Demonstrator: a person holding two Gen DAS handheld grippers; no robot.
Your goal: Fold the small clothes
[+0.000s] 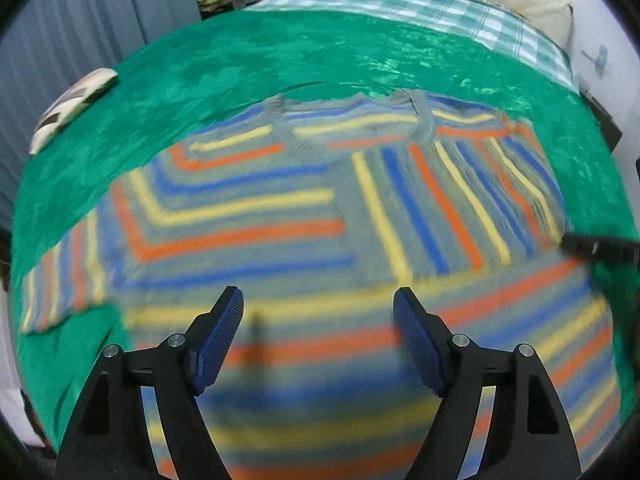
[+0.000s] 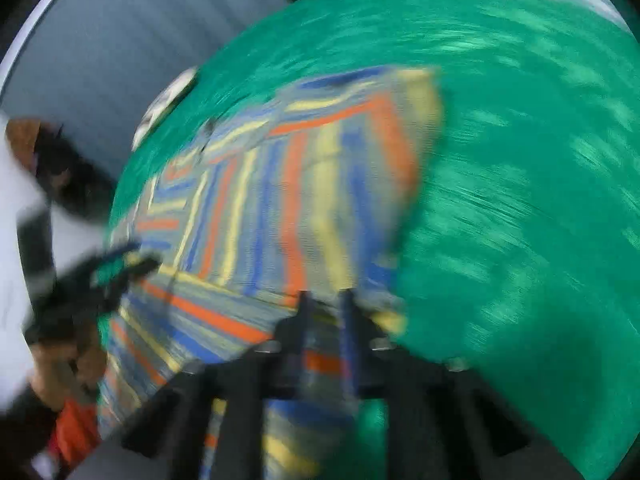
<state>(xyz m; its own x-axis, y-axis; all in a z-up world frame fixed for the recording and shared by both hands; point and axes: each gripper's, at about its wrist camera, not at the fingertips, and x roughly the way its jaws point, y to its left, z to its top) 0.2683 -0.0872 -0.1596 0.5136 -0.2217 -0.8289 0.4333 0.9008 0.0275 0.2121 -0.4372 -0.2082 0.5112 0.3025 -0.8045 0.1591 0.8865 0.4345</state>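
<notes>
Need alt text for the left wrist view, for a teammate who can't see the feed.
A striped sweater in grey, blue, yellow and orange lies spread on a green blanket, one sleeve folded across its body. The left gripper hovers over the near hem, its fingers apart with nothing held. The picture is slightly blurred.

A bed (image 1: 400, 4) carries everything. A shiny green cloth (image 1: 248, 64) covers its near part, and a green checked sheet (image 1: 420, 8) shows behind. On the green cloth lie a striped sweater (image 1: 248, 216) and a folded pale item (image 1: 68, 108) near the left edge.
</notes>
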